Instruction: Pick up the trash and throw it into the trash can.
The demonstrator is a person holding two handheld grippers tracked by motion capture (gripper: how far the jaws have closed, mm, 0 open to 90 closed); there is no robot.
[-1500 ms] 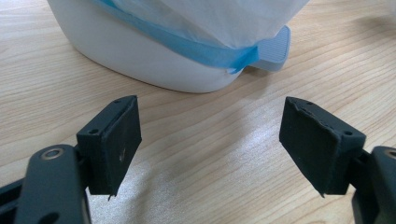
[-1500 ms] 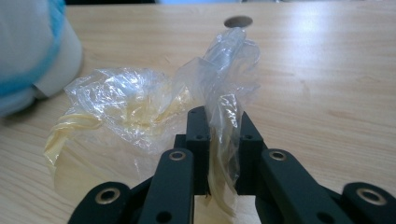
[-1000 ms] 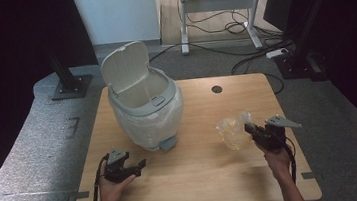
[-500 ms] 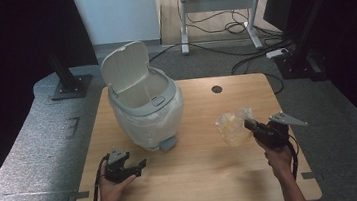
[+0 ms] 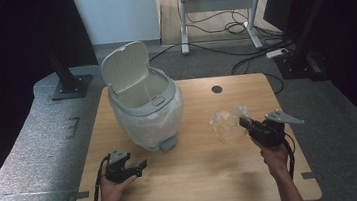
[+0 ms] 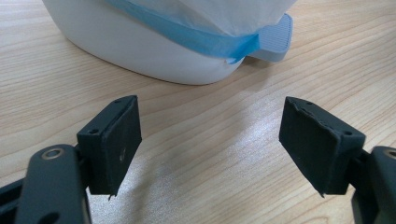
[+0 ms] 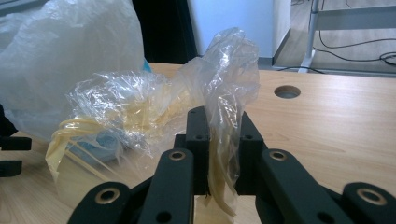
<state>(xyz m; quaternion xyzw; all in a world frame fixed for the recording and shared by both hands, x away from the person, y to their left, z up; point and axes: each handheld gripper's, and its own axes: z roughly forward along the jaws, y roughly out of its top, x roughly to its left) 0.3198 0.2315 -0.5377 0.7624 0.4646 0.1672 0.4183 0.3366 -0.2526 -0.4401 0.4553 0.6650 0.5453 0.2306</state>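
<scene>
Hanging just above the wooden table (image 5: pixel 199 168), the crumpled clear plastic bag (image 5: pixel 226 124) with pale yellow strips inside is pinched at its edge by the right gripper (image 5: pixel 243 122), whose jaws are clamped on the film. To its left stands the lined bin (image 5: pixel 146 111), lid up. Near the bin's base, the left gripper (image 5: pixel 142 165) rests low with jaws spread, nothing between them.

The table (image 5: pixel 198 164) is pale wood with a smooth, faintly shiny grain. The bin (image 5: pixel 145 111) is matt white plastic, lined with thin translucent film. The bag (image 7: pixel 154 107) — crinkled, glossy clear plastic — contrasts with matt black jaw pads (image 6: pixel 116 140).
</scene>
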